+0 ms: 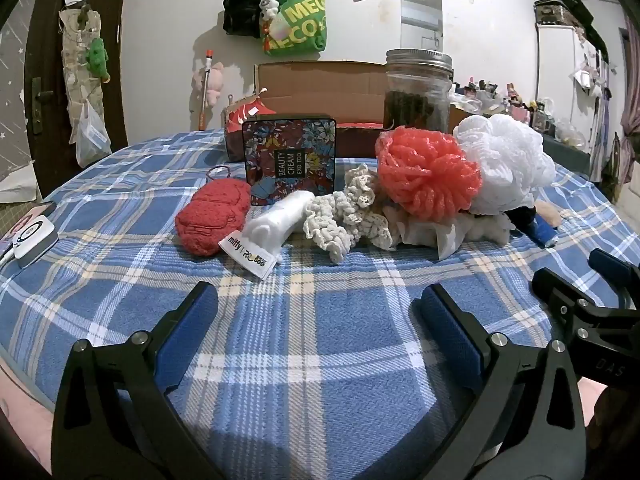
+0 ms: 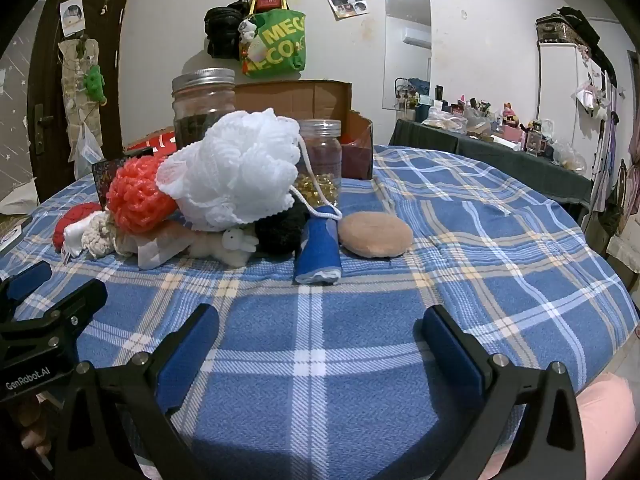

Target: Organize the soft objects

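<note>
A heap of soft things lies across the blue plaid cloth (image 1: 320,320): a red knitted piece (image 1: 212,220), a white rolled item with a tag (image 1: 276,220), a cream crochet piece (image 1: 348,216), a coral mesh pouf (image 1: 428,172) and a white mesh pouf (image 2: 236,172). A small white plush (image 2: 228,246), a black fuzzy item (image 2: 280,226), a blue roll (image 2: 320,248) and a tan round pad (image 2: 374,234) lie beside them. My left gripper (image 1: 318,308) and right gripper (image 2: 320,326) both stand open over bare cloth, well short of the heap.
Behind the heap stand a floral tin box (image 1: 290,160), a tall metal-lidded jar (image 1: 418,88), a smaller jar (image 2: 320,160) and an open cardboard box (image 1: 320,84). A small device (image 1: 32,236) lies at the left edge. A cluttered side table (image 2: 500,136) is at the right.
</note>
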